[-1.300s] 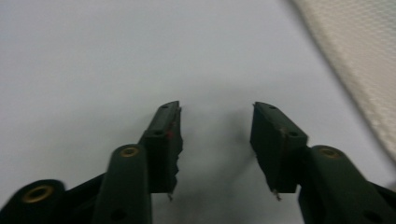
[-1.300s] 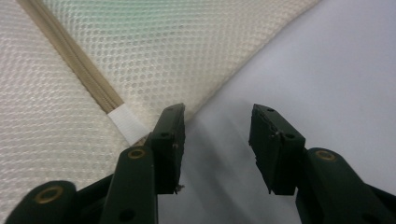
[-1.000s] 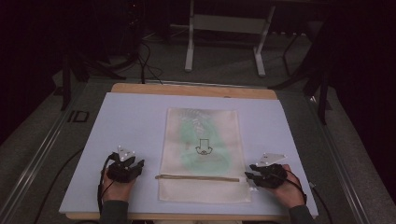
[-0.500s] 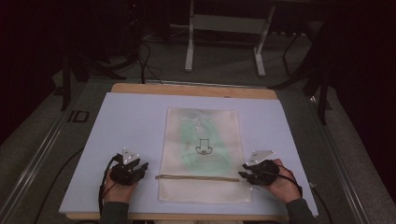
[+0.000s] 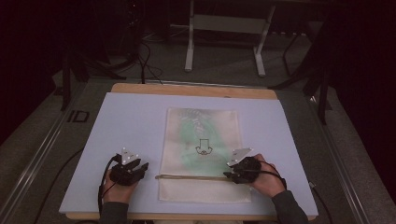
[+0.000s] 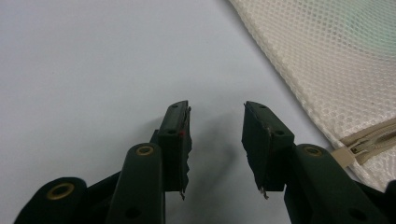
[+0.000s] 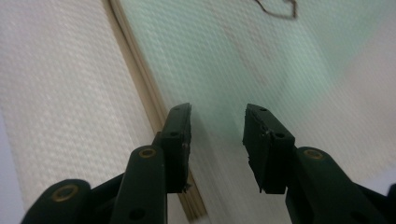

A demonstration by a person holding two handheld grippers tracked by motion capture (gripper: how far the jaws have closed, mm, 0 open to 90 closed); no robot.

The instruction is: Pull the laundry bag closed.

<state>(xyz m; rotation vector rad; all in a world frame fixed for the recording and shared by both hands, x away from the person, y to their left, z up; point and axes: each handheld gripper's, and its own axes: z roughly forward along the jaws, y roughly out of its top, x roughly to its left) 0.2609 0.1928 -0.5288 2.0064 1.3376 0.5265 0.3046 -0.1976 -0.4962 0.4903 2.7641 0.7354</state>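
On the left, the left gripper (image 5: 140, 168) rests on the smooth, pale blue mat (image 5: 130, 121) covering the bench (image 5: 187, 88), its black jaws spread wide on bare mat with nothing between them. Just beside it to the right lies the flat, rectangular mesh bag (image 5: 201, 140), cream honeycomb netting with something green showing through and a tan zipper (image 5: 191, 177) across its near end. Over the bag's right edge, the right gripper (image 5: 229, 175) has just been opening; its jaws stand apart over the netting beside the zipper, clasping nothing.
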